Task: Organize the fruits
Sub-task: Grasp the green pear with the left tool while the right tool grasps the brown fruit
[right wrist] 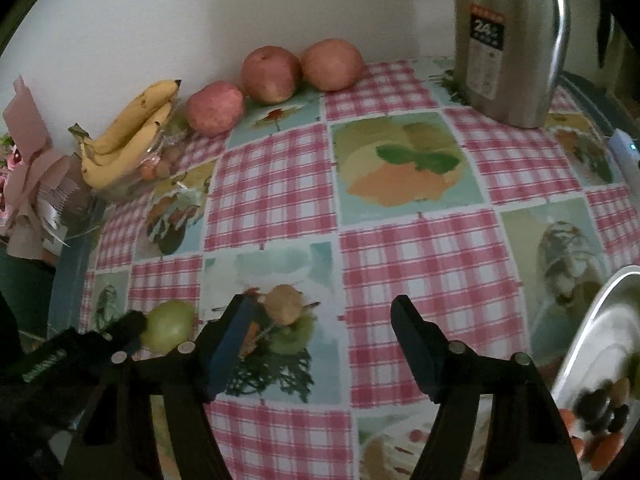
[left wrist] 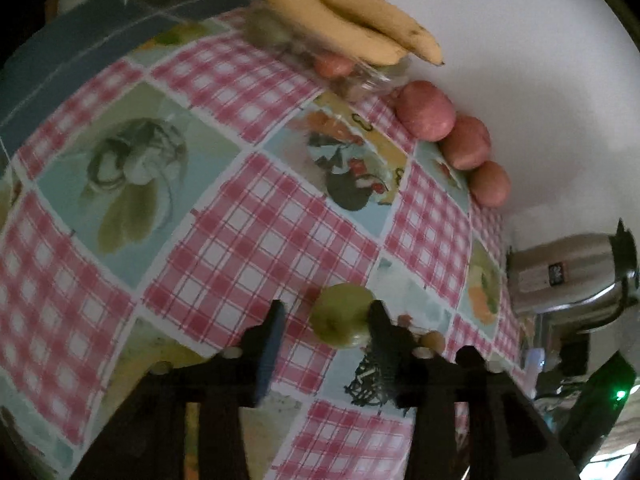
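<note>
A green apple rests on the checked tablecloth between the fingers of my left gripper. It lies against the right-hand finger, with a gap to the left-hand one, so the jaws stand open around it. From the right wrist, the same green apple lies low on the left. My right gripper is open with only tablecloth between its fingers. A small brownish fruit lies just ahead of its left finger. Three red apples line the wall beside bananas.
The bananas lie on a clear bowl of small fruits at the table's back. A steel thermos stands at the far right. A metal tray holding small fruits sits at the right edge. A pink wrapped bouquet is at the left.
</note>
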Tool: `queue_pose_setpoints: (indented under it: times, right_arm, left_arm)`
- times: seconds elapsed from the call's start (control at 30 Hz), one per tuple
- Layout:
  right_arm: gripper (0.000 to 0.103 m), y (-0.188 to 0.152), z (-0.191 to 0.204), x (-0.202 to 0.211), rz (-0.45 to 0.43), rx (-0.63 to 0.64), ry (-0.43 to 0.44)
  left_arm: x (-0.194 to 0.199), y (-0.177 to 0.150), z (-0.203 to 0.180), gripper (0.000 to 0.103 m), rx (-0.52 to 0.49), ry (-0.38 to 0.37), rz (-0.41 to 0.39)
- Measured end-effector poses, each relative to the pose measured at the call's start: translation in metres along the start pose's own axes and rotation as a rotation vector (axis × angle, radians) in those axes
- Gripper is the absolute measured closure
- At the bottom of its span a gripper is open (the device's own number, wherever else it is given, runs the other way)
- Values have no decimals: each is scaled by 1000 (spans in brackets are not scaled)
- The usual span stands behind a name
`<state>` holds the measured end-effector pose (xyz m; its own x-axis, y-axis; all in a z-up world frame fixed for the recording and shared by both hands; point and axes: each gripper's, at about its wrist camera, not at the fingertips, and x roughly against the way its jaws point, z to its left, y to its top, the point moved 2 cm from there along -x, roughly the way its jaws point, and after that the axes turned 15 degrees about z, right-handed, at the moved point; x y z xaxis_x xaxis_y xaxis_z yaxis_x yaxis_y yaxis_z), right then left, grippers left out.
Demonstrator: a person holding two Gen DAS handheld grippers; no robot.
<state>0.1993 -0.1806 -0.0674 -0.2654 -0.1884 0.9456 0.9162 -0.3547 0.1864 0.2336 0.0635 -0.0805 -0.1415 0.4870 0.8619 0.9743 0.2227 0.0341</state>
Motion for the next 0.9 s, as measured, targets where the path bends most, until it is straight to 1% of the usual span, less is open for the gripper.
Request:
queue_pose_setpoints:
  times: [0.07, 0.13, 0.27, 0.33, 0.4, 0.43, 0.47, 0.53, 0.6, 0.73, 0.77, 0.8, 0.83, 0.9]
  right_arm:
    - [30, 1, 3, -4, 5, 7, 5]
    - [30, 2, 6, -7, 6, 9, 13]
    - [39, 5, 7, -12, 9, 6, 28]
    - [41, 6, 8, -16, 17, 7, 38]
    - [49, 6, 9, -20, 25, 9, 46]
    - [51, 6, 9, -21, 28, 10, 50]
    - [53, 7, 9, -23, 33, 11, 56]
    - [54, 7, 10, -24, 35, 10, 60]
    - [61, 7, 11, -26, 38, 16, 64]
    - [68, 6, 15, -29, 44, 30, 69]
    - [69, 6, 16, -29, 43, 31, 68]
    - [70, 6, 16, -29, 43, 34, 71]
    - [70, 5, 17, -29, 43, 36, 71]
    - [74, 5, 19, -30, 44, 41, 73]
  left_arm:
    - [2, 2, 1, 50, -1, 15, -13]
    - [3, 4, 1, 47, -5, 38, -25]
    - [-2, 7, 2, 38, -7, 24, -19]
    - [-6, 7, -3, 32, -22, 17, -9]
    - [-10, 8, -7, 33, -30, 4, 4]
    - [-12, 8, -8, 33, -34, 5, 10]
    - [-15, 8, -11, 33, -43, 25, 17]
    - [-21, 8, -14, 33, -55, 41, 24]
    - [-24, 7, -18, 33, -75, 62, 8]
    - [-27, 6, -24, 36, -98, 80, 10]
    - [-26, 5, -24, 37, -102, 87, 20]
    - [-26, 5, -25, 42, -101, 86, 29]
    - [-28, 5, -25, 47, -95, 66, 46]
    - [-29, 6, -25, 48, -89, 44, 66]
